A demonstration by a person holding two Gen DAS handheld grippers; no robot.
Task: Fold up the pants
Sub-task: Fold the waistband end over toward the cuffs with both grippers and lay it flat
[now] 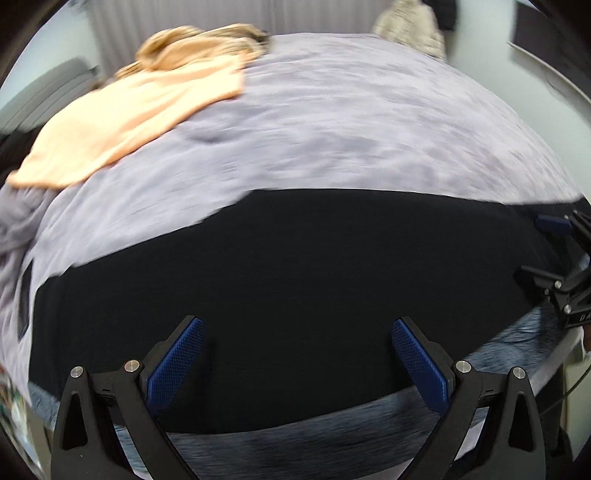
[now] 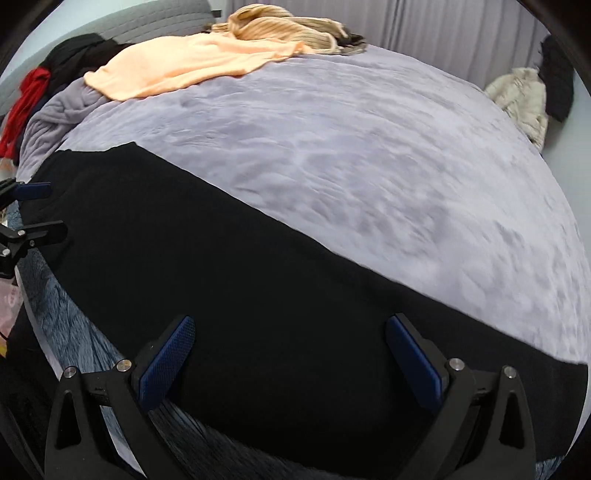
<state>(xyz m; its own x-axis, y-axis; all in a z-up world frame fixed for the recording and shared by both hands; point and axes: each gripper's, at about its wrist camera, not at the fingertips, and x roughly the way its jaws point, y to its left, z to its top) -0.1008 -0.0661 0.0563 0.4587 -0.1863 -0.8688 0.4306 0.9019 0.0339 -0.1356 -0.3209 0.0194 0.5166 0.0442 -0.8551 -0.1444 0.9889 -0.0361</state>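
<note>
Closest to me, the left gripper (image 1: 297, 332) and the right gripper (image 2: 290, 330) both hang with their blue-padded fingers spread wide and nothing between them, each poised over the near edge of the black pants (image 1: 280, 295). The pants lie flat as one long dark band along the near side of the bed (image 1: 332, 129), across its lilac blanket, running from one gripper to the other.

I'd judge the cloth soft, limp and light: it will sag and drape the instant it is lifted, so pinching it at the hem or edge, one gripper toward each end, looks the safest hold. The plush blanket may drag on it.

Counting: one pair of pants, two grippers. Beyond the pants, at the far side of the bed, lie one peach garment (image 2: 192, 62) and behind it one tan ribbed knit (image 2: 280, 26). Left of the bed's far corner sits a heap of black and red clothes (image 2: 44, 74); right of the bed, one cream fuzzy garment (image 2: 521, 99).
</note>
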